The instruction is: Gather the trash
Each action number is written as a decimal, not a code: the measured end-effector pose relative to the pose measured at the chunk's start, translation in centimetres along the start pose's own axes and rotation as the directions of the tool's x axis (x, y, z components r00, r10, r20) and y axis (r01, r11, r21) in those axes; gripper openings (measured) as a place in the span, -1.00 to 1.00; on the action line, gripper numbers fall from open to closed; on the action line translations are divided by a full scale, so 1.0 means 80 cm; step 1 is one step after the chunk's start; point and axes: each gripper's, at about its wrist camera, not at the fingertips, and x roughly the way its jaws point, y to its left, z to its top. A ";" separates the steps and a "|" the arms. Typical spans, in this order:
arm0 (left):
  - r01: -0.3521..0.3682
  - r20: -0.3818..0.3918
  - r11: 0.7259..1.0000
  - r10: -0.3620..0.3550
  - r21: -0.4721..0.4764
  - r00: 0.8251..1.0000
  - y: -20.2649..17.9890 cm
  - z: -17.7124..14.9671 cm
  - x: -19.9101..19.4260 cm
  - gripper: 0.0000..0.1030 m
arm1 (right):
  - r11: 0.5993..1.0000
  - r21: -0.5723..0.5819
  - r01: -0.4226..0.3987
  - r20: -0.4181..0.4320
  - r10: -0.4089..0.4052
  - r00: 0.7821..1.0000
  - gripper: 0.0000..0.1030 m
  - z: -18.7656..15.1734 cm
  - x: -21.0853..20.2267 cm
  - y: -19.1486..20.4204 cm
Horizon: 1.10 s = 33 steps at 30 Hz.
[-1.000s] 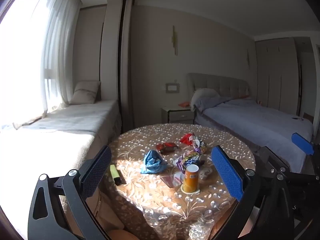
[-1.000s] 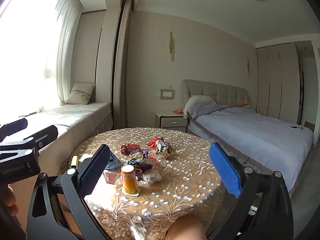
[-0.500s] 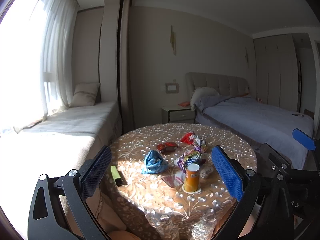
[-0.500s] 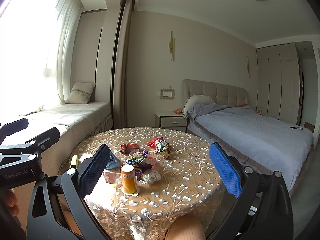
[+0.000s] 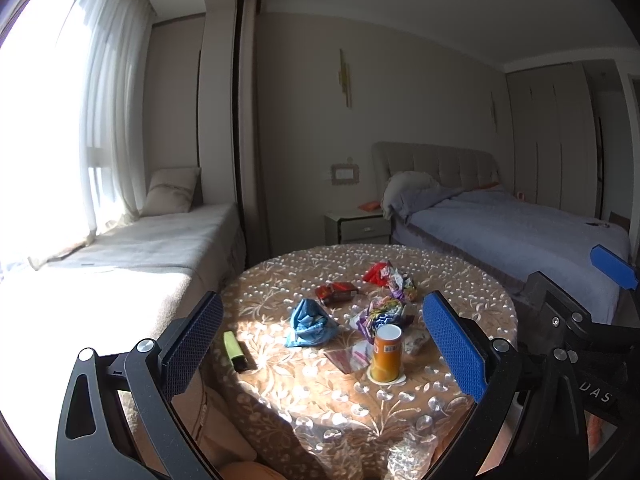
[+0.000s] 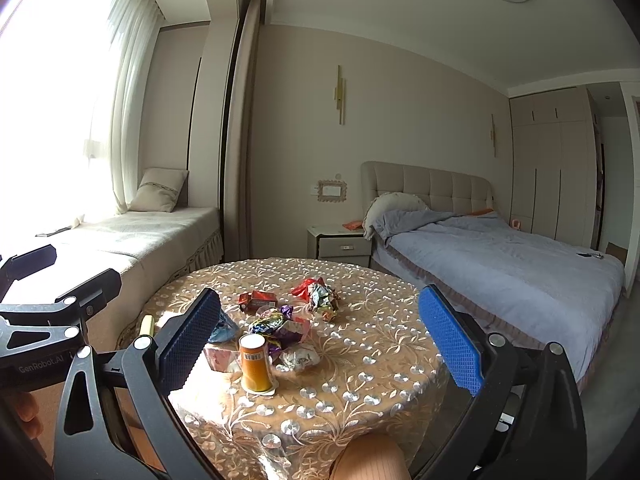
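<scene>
Hovering short of the round table (image 5: 460, 280), the left gripper (image 5: 324, 344) and the right gripper (image 6: 320, 340) both stood with jaws spread wide, nothing between the blue pads — neither touched any item. The trash lay clustered near the middle of the embroidered cloth: a crumpled blue wrapper (image 5: 308, 322), a red packet (image 5: 336, 292) behind it, a red-and-silver wrapper (image 5: 386, 276) toward the far side, and a multicoloured foil wrapper (image 5: 380, 312) just behind an upright orange can (image 5: 386, 354). A pink packet (image 6: 220, 356) lay just beside the can, and a clear crumpled wrapper (image 6: 300, 358) sat on the can's other side. A green lighter (image 5: 234, 346) rested apart from the cluster, near the table's left edge. Beyond the table stood a bed (image 6: 500, 260) and a nightstand (image 6: 340, 244)
</scene>
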 end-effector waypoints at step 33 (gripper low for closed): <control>-0.012 -0.011 1.000 0.013 0.009 1.000 -0.004 -0.003 0.005 0.91 | 1.000 -0.006 0.005 -0.010 -0.005 1.000 0.91 -0.001 0.002 0.002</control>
